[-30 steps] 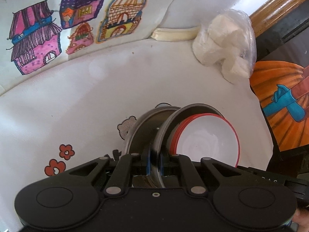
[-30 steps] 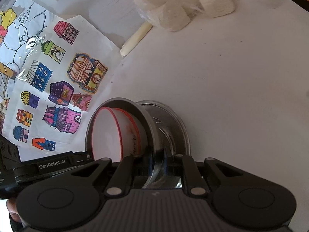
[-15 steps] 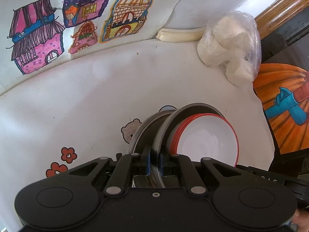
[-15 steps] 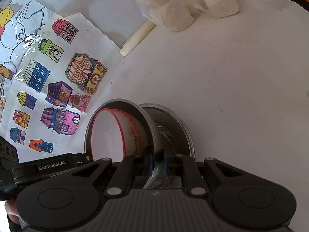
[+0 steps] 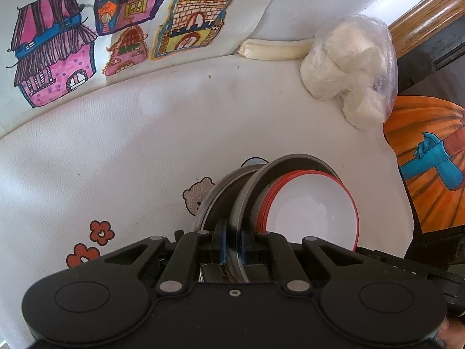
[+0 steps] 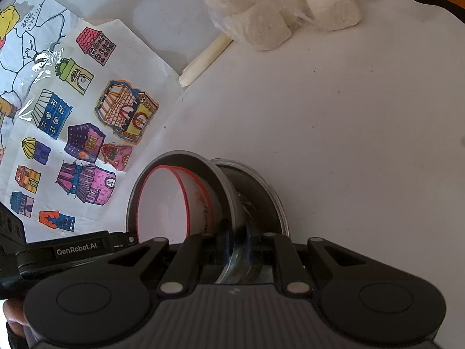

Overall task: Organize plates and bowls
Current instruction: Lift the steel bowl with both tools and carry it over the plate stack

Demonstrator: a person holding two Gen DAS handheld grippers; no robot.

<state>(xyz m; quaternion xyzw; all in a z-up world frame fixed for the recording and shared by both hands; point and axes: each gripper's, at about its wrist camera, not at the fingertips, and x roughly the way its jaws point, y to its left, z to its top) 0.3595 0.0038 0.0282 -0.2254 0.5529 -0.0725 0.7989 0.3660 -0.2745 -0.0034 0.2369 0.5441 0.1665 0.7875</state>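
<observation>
A grey metal bowl (image 5: 293, 163) holds nested white bowls with red rims (image 5: 311, 215). My left gripper (image 5: 232, 242) is shut on the metal bowl's near rim, which is pinched between its blue pads. The right wrist view shows the same metal bowl (image 6: 189, 157) with the white bowls (image 6: 162, 203) inside it. There my right gripper (image 6: 237, 251) is shut on the opposite rim. A second metal dish (image 5: 216, 195) lies right behind the bowl, also seen as a metal dish (image 6: 261, 189) from the right; whether the two touch is hidden.
The white tabletop (image 5: 145, 133) carries flower and bear stickers (image 5: 194, 197). A children's drawing of houses (image 6: 87, 133) lies on one side. A plastic bag of white lumps (image 5: 351, 69) and a pale stick (image 5: 273, 51) sit at the far edge. An orange picture (image 5: 430, 160) lies off the table.
The tabletop has slid slightly in both views. Both grips on the metal bowl's rim look the same.
</observation>
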